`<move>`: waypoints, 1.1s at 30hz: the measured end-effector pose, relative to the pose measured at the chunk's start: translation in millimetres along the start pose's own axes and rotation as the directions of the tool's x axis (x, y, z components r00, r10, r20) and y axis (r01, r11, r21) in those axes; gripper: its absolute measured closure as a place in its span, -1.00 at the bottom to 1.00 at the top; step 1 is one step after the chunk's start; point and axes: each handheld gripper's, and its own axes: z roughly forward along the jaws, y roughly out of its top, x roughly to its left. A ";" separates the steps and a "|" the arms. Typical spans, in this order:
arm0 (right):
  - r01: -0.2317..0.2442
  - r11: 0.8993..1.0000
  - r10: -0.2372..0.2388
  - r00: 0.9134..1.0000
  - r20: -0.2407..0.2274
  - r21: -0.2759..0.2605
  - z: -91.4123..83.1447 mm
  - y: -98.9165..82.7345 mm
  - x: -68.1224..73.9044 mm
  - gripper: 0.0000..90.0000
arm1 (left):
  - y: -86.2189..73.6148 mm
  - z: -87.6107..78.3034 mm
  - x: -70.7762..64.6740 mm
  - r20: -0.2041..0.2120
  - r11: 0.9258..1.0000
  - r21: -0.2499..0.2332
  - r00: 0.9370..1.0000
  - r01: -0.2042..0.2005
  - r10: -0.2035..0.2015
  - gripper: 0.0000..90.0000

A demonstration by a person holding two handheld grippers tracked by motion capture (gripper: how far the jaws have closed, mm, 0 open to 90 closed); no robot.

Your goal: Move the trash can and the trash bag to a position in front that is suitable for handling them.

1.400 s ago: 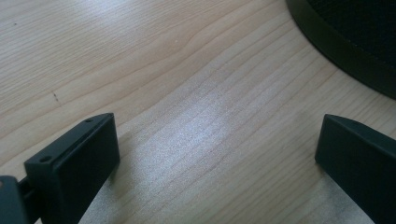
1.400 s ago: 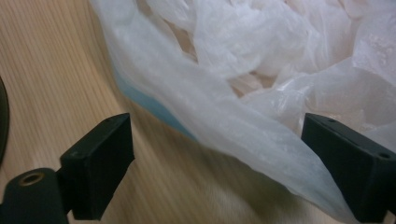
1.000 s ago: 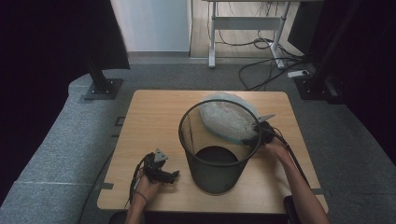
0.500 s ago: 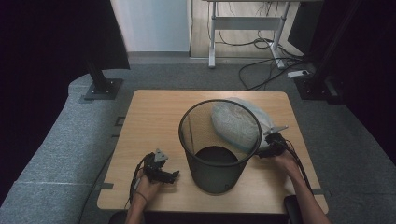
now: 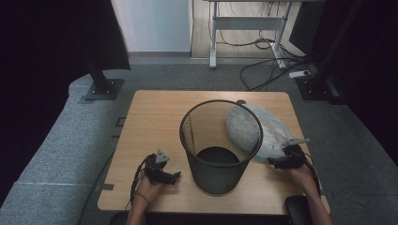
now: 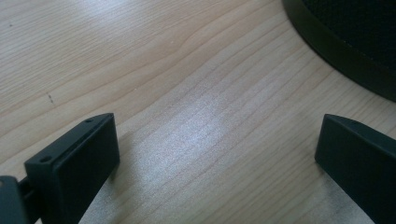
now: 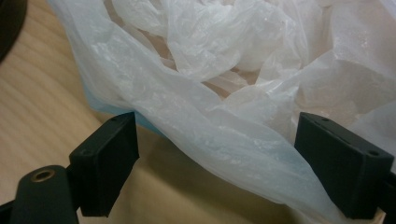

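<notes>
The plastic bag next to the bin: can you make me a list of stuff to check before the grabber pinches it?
1. Right gripper open wide enough: ok, its jaws stand well apart.
2. Plastic bag between the jaws: ok, its crumpled edge lies across the gap in the right gripper view.
3. Bag free to lift: ok, it lies loose on the table beside the mesh bin.
4. Bin upright with nothing inside: ok in the high view.
5. Left gripper out of the way: ok, open and resting on the table on the bin's other side.
6. Whether the jaws will catch one layer of the bag or several: cannot tell.
</notes>
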 end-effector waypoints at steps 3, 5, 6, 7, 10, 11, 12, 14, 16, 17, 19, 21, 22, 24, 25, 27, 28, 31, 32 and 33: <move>-0.005 1.000 0.005 1.000 0.013 0.006 -8.7 -10.7 0.4 -0.69 | 0.0 0.0 -0.3 0.000 1.000 0.000 1.000 0.001 -0.001 -1.00; -0.005 1.000 0.005 1.000 0.026 0.011 -14.3 -17.6 2.1 -0.69 | 0.0 0.0 -0.4 0.000 1.000 0.000 1.000 0.001 -0.001 -1.00; -0.007 1.000 0.007 1.000 0.028 0.017 -17.0 -21.0 3.2 -0.69 | 0.0 0.0 -0.4 -0.001 1.000 0.000 1.000 0.001 -0.001 -1.00; -0.005 1.000 0.005 0.999 0.033 0.020 -19.6 -24.4 4.4 -0.69 | 0.0 0.0 -0.4 0.000 1.000 0.000 1.000 0.000 0.000 -1.00; -0.002 1.000 0.001 0.999 0.039 0.026 -27.5 -34.5 8.7 -0.69 | 0.0 0.0 -0.7 0.001 1.000 0.000 1.000 0.000 0.000 -1.00; -0.002 1.000 0.001 0.999 0.039 0.028 -30.1 -37.7 10.4 -0.69 | 0.0 -0.1 -0.7 0.001 1.000 0.000 1.000 0.000 0.000 -1.00; 0.001 1.000 -0.002 0.999 0.038 0.028 -32.7 -40.8 12.2 -0.69 | 0.0 -0.1 -0.8 0.000 1.000 0.000 1.000 0.000 0.000 -1.00; 0.003 1.000 -0.004 1.000 0.031 0.029 -37.4 -46.9 15.9 -0.69 | 0.0 -0.1 -1.0 0.001 1.000 0.000 1.000 0.000 0.000 -1.00; 0.008 1.000 -0.008 1.000 0.022 0.029 -41.8 -52.7 19.2 -0.69 | -0.1 -0.1 -1.2 0.000 1.000 0.000 1.000 -0.001 0.001 -1.00; 0.009 1.000 -0.009 1.000 0.019 0.029 -43.9 -55.5 20.7 -0.69 | -0.1 -0.1 -1.2 0.001 1.000 0.000 1.000 0.000 0.000 -1.00; 0.007 1.000 -0.007 1.000 0.017 0.031 -48.4 -60.5 23.1 -0.69 | -0.1 -0.1 -1.4 0.000 1.000 0.000 1.000 0.000 0.000 -1.00; 0.006 0.999 -0.006 1.000 0.011 0.034 -52.2 -64.2 25.3 -0.69 | -0.1 -0.2 -1.4 0.000 1.000 0.000 1.000 0.000 0.000 -1.00; 0.005 0.999 -0.005 1.000 0.011 0.034 -54.4 -66.6 26.7 -0.69 | -0.1 -0.1 -1.5 0.000 1.000 0.000 1.000 0.000 0.000 -1.00; 0.003 0.999 -0.003 1.000 0.011 0.036 -57.4 -70.4 29.6 -0.69 | -0.2 -0.1 -1.8 -0.002 1.000 -0.001 1.000 0.001 -0.001 -1.00; 0.010 0.999 -0.010 1.000 0.013 0.034 -58.7 -72.2 31.1 -0.69 | -0.3 -0.2 -2.0 -0.001 1.000 -0.001 1.000 0.000 0.000 -1.00; 0.010 0.999 -0.011 1.000 0.018 0.036 -61.4 -74.9 33.5 -0.69 | -0.4 -0.2 -2.3 -0.001 1.000 -0.001 1.000 0.000 0.000 -1.00; 0.013 0.999 -0.014 1.000 0.022 0.033 -62.6 -76.3 34.3 -0.69 | -0.4 -0.3 -2.3 -0.001 1.000 -0.001 1.000 -0.001 0.001 -1.00; 0.011 0.999 -0.011 1.000 0.023 0.032 -63.5 -76.8 34.4 -0.70 | -0.4 -0.3 -2.3 -0.001 1.000 -0.001 1.000 -0.001 0.001 -1.00; 0.008 1.000 -0.008 1.000 0.025 0.029 -63.7 -76.3 34.4 -0.70 | -0.4 -0.3 -2.4 -0.001 1.000 -0.001 1.000 0.000 0.000 -1.00; 0.002 1.000 -0.002 1.000 0.021 0.027 -64.3 -75.9 34.5 -0.70 | -0.4 -0.3 -2.5 -0.001 1.000 -0.001 1.000 0.000 0.000 -1.00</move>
